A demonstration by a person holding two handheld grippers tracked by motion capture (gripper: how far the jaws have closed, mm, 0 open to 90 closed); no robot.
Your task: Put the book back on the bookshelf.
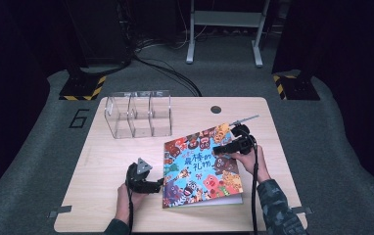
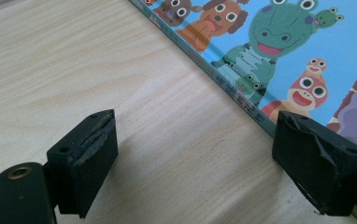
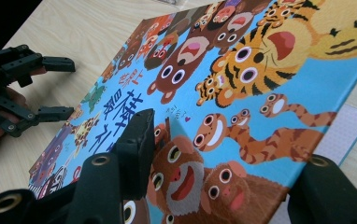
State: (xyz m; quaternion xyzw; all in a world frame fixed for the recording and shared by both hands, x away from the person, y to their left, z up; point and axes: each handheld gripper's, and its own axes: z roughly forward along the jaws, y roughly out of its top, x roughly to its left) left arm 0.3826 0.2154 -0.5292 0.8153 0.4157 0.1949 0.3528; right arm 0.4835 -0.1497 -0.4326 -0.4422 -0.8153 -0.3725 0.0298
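Book: we are seeing one picture book [image 1: 200,166] lying flat.
Box: one clear box [image 1: 138,113] behind the book.
Left gripper [image 1: 158,183]: jaws gaping at the book's spine.
Right gripper [image 1: 218,149]: jaws spread over the cover.

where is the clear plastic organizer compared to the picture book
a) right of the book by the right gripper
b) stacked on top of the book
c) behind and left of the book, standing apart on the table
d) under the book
c: in the high view the clear organizer stands toward the table's far left, with bare wood between it and the picture book.
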